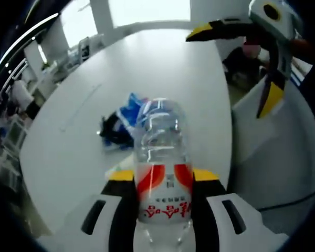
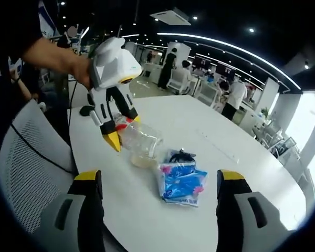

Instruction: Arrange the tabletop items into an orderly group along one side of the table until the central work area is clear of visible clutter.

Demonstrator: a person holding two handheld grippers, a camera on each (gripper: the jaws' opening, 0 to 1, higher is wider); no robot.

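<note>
My left gripper (image 1: 164, 176) is shut on a clear plastic water bottle (image 1: 161, 152) with a red and white label, gripped at the label. In the right gripper view a hand holds this left gripper (image 2: 123, 128) over the white table (image 2: 210, 126), and the bottle (image 2: 140, 143) slants down from its jaws, base low over the tabletop. Just beyond the bottle lie a blue snack packet (image 2: 181, 181) and a small black item (image 2: 182, 156). Both also show in the left gripper view, the packet (image 1: 127, 107) and the black item (image 1: 114, 130). My right gripper (image 2: 157, 178) is open, with nothing between its jaws.
The right gripper (image 1: 236, 65) reaches in at the upper right of the left gripper view, jaws apart. A white mesh chair (image 2: 26, 157) stands at the table's near edge. A dark mouse-like object (image 2: 85, 111) sits by that edge. People and desks fill the room behind.
</note>
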